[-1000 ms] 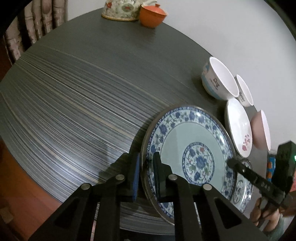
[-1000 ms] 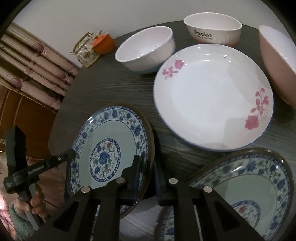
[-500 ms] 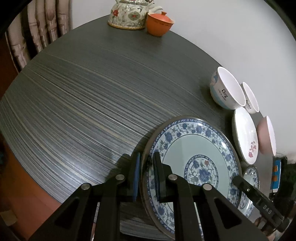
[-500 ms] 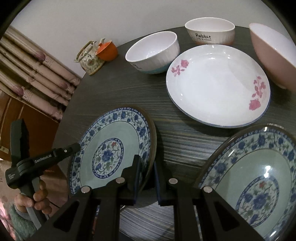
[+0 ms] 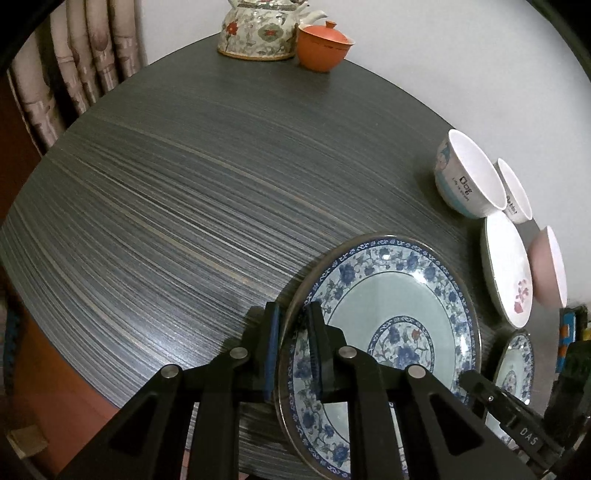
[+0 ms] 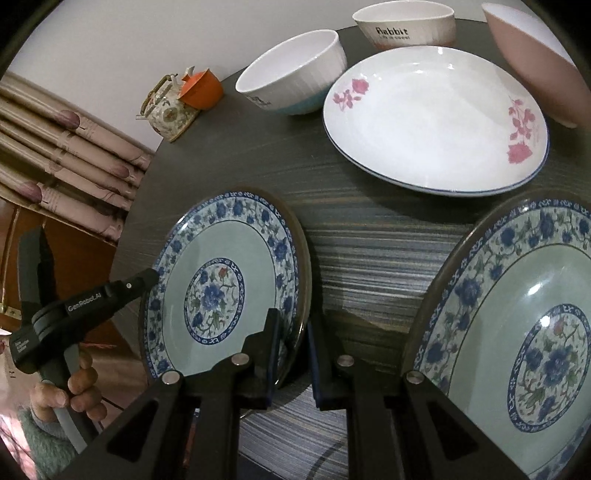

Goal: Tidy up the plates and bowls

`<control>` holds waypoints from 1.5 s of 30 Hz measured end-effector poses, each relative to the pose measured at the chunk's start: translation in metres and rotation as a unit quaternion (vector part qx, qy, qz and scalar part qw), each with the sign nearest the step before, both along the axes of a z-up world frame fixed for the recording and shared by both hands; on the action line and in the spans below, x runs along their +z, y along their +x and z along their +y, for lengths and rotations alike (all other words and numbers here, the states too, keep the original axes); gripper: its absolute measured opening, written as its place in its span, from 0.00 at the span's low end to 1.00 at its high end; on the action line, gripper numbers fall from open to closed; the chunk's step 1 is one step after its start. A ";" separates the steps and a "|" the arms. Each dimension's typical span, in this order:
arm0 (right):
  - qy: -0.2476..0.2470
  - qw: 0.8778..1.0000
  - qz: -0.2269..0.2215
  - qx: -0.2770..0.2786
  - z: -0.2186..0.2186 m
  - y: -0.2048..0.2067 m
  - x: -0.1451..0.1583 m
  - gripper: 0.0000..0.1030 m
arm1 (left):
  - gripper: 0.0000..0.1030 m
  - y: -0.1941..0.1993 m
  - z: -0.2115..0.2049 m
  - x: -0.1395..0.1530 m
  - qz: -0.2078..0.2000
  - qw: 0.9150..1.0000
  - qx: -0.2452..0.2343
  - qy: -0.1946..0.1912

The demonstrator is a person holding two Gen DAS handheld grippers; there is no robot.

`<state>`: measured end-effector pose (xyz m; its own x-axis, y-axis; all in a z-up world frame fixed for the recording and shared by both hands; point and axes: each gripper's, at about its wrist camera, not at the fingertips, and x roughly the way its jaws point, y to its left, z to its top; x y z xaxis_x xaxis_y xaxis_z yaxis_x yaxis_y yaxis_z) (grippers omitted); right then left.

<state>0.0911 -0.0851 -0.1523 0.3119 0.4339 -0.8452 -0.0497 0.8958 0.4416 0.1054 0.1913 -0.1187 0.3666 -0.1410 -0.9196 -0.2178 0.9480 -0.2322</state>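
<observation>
Two grippers share one blue plate (image 5: 391,325), lifted at a tilt near the table's (image 5: 192,206) front edge. The left gripper (image 5: 293,352) pinches the plate's left rim, one finger (image 5: 272,347) behind the rim and the other on its face. The right gripper (image 6: 291,356) straddles the opposite rim of the same plate (image 6: 221,291); its jaws sit close on either side of the rim, though the view is too steep to be sure that both pads touch it.

In the right wrist view the left gripper (image 6: 153,275) comes in from the left edge, held by a hand (image 6: 72,387).

A second blue plate (image 6: 517,339) lies near the table's front edge, just beside the held one on the right. Behind it, toward the table's far right edge, sits a white plate (image 6: 436,118) with pink flowers. Past that plate stand three bowls: a white bowl (image 6: 291,79) with a blue base, a cream bowl (image 6: 404,24) printed "Rabbit", and a pink bowl (image 6: 535,55) at the right edge.

At the table's far edge a floral teapot (image 5: 258,35) stands just beside an orange lidded cup (image 5: 321,48). A curtain (image 5: 74,74) hangs beyond the table's left edge.
</observation>
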 end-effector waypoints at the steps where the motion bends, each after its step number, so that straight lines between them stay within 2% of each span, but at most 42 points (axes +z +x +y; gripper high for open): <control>1: -0.001 1.000 0.001 0.000 0.000 -0.001 0.000 0.14 | 0.13 0.000 -0.001 0.000 0.001 1.000 -0.002 0.004; 14: -0.009 1.000 0.012 -0.002 0.003 0.003 0.000 0.18 | 0.14 0.004 -0.013 -0.003 0.005 0.999 -0.011 0.034; 19: -0.019 1.000 0.005 -0.005 -0.001 0.001 0.006 0.21 | 0.16 0.002 -0.015 0.006 -0.018 0.999 -0.014 0.045; 25: -0.017 1.000 -0.010 -0.008 -0.009 -0.006 0.019 0.21 | 0.18 -0.005 -0.024 0.023 -0.056 0.995 -0.013 0.081; 30: -0.011 1.000 -0.026 -0.006 -0.017 -0.016 0.034 0.21 | 0.19 -0.009 -0.030 0.032 -0.082 0.992 -0.022 0.094; 38: -0.023 0.998 -0.060 0.000 -0.031 -0.035 0.059 0.21 | 0.21 -0.019 -0.048 0.044 -0.105 0.989 -0.040 0.092; 43: -0.021 0.997 -0.071 -0.010 -0.054 -0.045 0.069 0.21 | 0.31 -0.026 -0.069 0.051 -0.121 0.985 -0.068 0.099; 45: -0.025 0.997 -0.073 -0.018 -0.067 -0.048 0.071 0.21 | 0.31 -0.028 -0.077 0.053 -0.123 0.984 -0.079 0.103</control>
